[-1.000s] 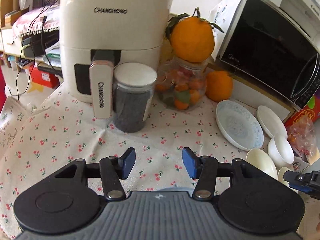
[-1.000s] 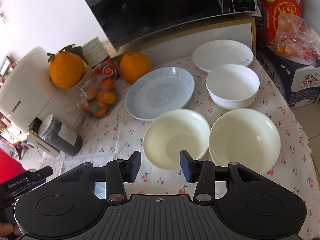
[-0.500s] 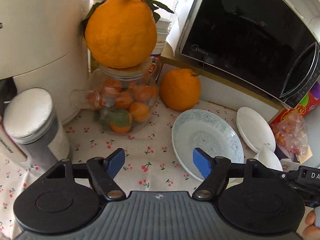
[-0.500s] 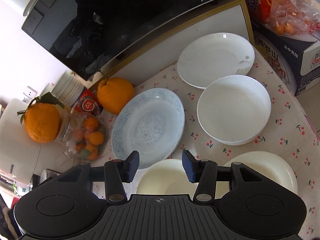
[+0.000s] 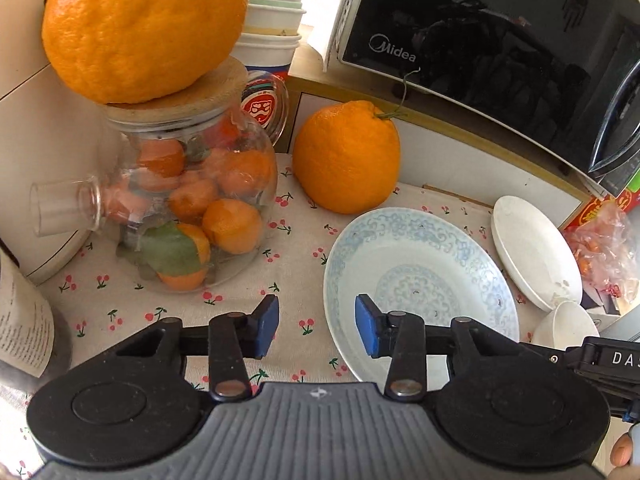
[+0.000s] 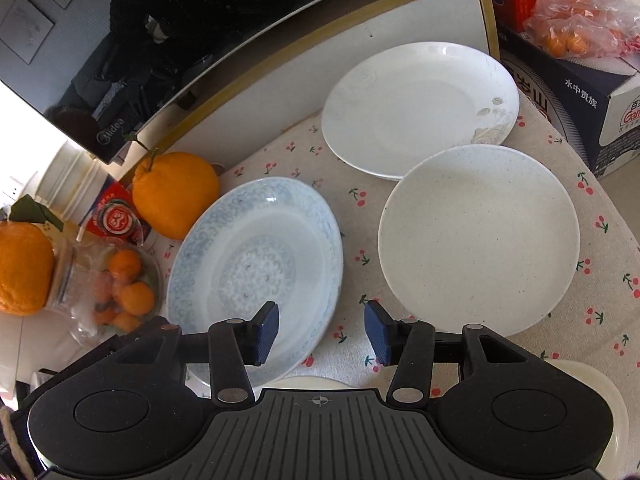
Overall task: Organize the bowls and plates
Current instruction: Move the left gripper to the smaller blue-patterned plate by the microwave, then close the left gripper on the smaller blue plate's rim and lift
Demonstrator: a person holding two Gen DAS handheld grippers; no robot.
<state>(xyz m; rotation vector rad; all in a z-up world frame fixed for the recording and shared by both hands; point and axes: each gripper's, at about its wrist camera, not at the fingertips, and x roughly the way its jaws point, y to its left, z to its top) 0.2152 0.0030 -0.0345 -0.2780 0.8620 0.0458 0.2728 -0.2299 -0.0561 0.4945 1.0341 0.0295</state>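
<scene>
Both grippers had closed in on the dishes since a second earlier, the air fryer sliding out of view. The Midea microwave (image 5: 500, 40) loomed behind. The blue-patterned plate (image 6: 256, 264) lay between them, likely the first pick; the white plate (image 6: 416, 108) and white bowl (image 6: 480, 240) sat just beside it. The left gripper (image 5: 316, 326) was closing astride its rim without touching; the right gripper (image 6: 322, 332) hung spread and empty.

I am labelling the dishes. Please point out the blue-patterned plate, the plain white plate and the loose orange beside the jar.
blue-patterned plate (image 6: 256, 264): right wrist view, centre medallion.
plain white plate (image 6: 416, 108): right wrist view, flat middle.
loose orange (image 5: 346, 158): left wrist view, front peel.
</scene>
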